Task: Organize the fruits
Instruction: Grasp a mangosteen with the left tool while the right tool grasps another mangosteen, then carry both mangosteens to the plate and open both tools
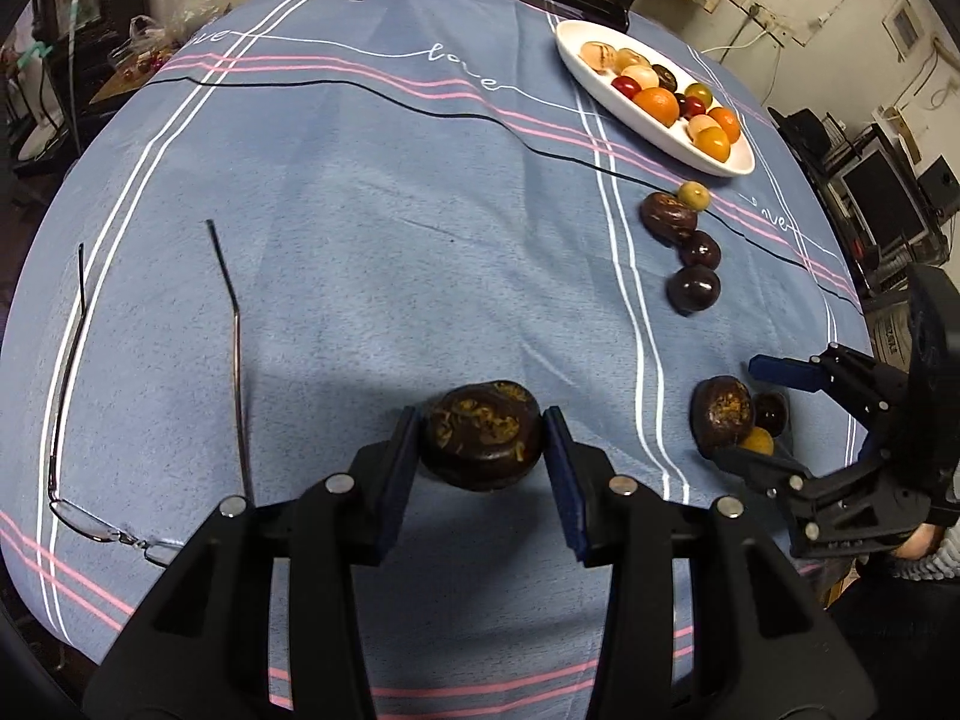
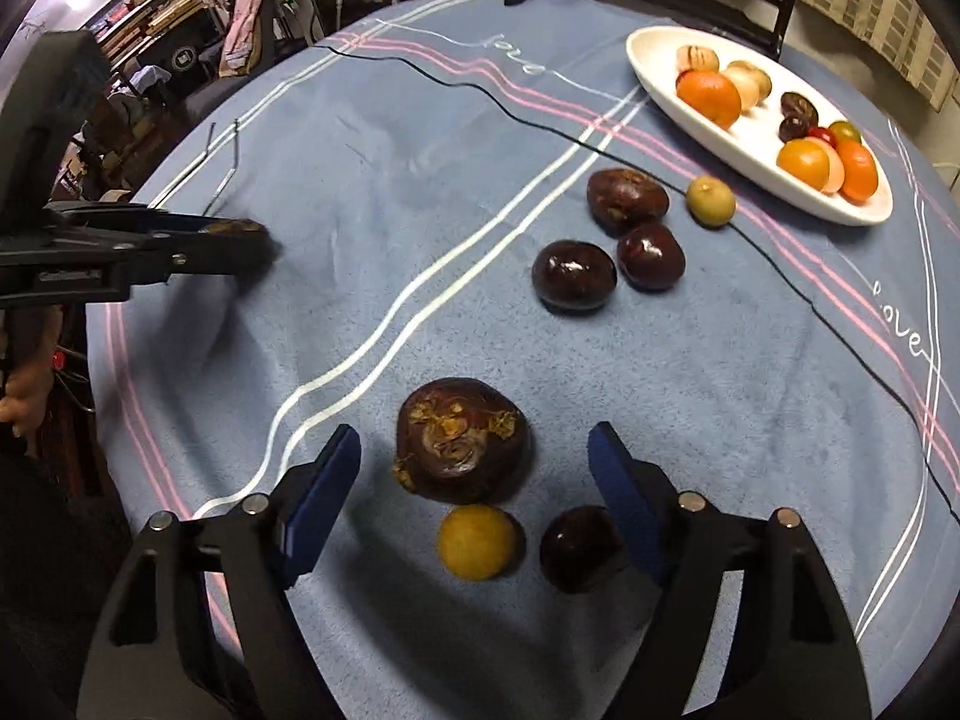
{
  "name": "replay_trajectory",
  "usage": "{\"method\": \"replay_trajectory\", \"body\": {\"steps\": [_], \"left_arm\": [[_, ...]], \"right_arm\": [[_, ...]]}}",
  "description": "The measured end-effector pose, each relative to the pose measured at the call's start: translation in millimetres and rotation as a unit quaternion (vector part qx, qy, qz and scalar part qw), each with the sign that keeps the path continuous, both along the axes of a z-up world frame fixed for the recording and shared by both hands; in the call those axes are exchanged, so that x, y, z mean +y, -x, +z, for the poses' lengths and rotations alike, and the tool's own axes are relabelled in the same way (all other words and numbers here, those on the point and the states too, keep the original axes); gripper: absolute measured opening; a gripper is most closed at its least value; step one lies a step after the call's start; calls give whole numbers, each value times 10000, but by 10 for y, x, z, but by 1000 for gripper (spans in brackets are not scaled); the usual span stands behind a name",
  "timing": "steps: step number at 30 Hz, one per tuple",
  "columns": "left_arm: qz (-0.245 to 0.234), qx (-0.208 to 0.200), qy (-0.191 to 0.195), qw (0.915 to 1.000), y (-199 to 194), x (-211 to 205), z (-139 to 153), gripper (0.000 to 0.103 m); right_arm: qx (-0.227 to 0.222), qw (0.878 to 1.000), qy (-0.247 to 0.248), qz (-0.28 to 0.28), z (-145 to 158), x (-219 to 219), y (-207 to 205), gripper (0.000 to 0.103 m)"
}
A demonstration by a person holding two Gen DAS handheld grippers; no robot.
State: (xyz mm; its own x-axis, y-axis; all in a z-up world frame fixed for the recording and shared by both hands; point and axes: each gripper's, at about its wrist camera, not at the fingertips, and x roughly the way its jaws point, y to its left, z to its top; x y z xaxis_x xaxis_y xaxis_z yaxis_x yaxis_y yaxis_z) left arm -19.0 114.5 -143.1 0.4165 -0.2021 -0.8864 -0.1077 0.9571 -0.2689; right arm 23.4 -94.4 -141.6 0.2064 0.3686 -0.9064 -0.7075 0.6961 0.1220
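Dark flat mottled fruit (image 1: 482,443) clenched in left tool (image 1: 483,456) — lifted for far-right white oval plate (image 1: 612,101). Right tool (image 2: 474,480) released, straddling second mottled fruit (image 2: 462,439) — next pick, likely.

Dim indoor light, soft shadows under fruit, strong fisheye bending at edges, left gripper (image 2: 264,246) motion-blurred, dark vignetted corners

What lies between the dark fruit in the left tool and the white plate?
The left tool grips the dark fruit. Between it and the white plate lies bare tablecloth; the loose fruit cluster sits just right of that line.
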Motion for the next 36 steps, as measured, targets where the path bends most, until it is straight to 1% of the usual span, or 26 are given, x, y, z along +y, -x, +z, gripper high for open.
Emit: {"method": "replay_trajectory", "body": {"steps": [2,4,5,7,8,9,10,12,16,19,23,30,36], "left_arm": [[16,9,19,10000,14,20,-7,42],[19,13,25,10000,19,21,-10,42],[20,17,31,10000,18,22,-12,42],[5,40,52,10000,5,13,-27,42],[-20,62,63,10000,-6,-2,-37,42],[-40,73,65,9999,-13,-16,-43,42],[-84,86,62,9999,-25,-40,-50,42],[-157,84,39,9998,-44,-80,-51,42],[-288,85,24,9995,-105,-171,-52,42],[-389,77,38,9992,-172,-248,-54,42],[-615,30,53,9981,-285,-405,-45,42],[-1074,19,96,9942,-542,-726,-81,42],[-1254,-128,60,9920,-865,-872,6,42]], "right_arm": [[53,10000,-8,-26,-29,-3,-27,73],[91,10000,36,-2,-55,12,-41,70],[105,9999,78,37,-80,29,-36,65],[57,9998,169,130,-121,65,-23,65],[11,9997,195,163,-123,74,-14,62],[8,9997,180,158,-119,69,-17,57],[39,9998,101,136,-107,55,-25,48],[37,10000,-79,-20,-53,-33,-58,48],[40,9977,-323,-589,18,-271,-160,48],[33,9951,-407,-896,50,-444,-198,48],[59,9888,-493,-1407,70,-744,-267,48],[-18,9885,-327,-1475,84,-942,-206,48],[-30,9772,-524,-2059,152,-1324,-369,48]]}}
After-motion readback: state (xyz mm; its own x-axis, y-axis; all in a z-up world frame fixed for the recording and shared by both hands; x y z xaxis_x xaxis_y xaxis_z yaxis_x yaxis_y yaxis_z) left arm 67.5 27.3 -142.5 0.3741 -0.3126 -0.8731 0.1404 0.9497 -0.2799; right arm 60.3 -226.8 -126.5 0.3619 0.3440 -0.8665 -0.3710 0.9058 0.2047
